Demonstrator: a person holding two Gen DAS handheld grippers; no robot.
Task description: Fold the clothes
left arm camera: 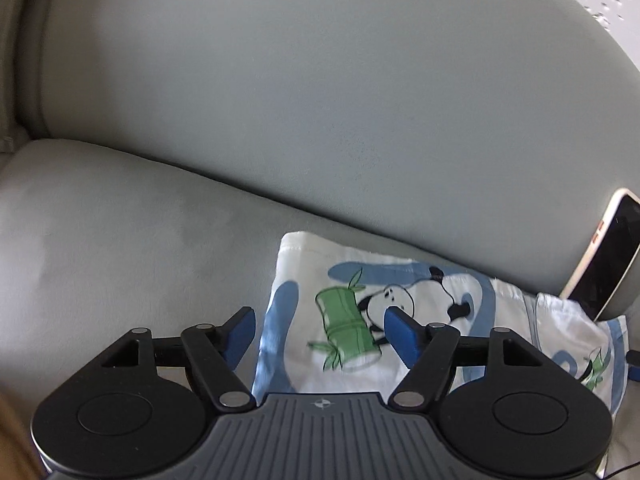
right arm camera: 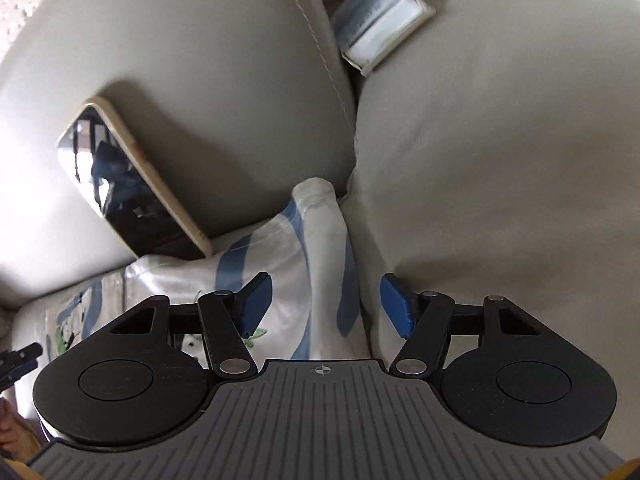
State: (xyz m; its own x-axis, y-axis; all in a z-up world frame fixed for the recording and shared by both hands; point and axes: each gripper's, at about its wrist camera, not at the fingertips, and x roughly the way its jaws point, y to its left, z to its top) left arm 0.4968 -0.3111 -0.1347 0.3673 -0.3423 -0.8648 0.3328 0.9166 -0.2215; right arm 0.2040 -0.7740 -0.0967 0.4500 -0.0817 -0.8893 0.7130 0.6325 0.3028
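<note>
A white garment with blue shapes and a panda-and-bamboo print (left arm camera: 360, 300) lies flat on the grey sofa seat (left arm camera: 120, 240). My left gripper (left arm camera: 320, 332) is open just above its left part, holding nothing. In the right wrist view the same garment (right arm camera: 304, 256) reaches into the corner between the cushions. My right gripper (right arm camera: 326, 304) is open above its right end and holds nothing.
A phone (left arm camera: 604, 256) leans against the sofa backrest (left arm camera: 280, 80) at the garment's far edge; it also shows in the right wrist view (right arm camera: 128, 180). A tissue pack (right arm camera: 380, 28) sits wedged between cushions. The sofa armrest (right arm camera: 500, 160) rises right of the garment.
</note>
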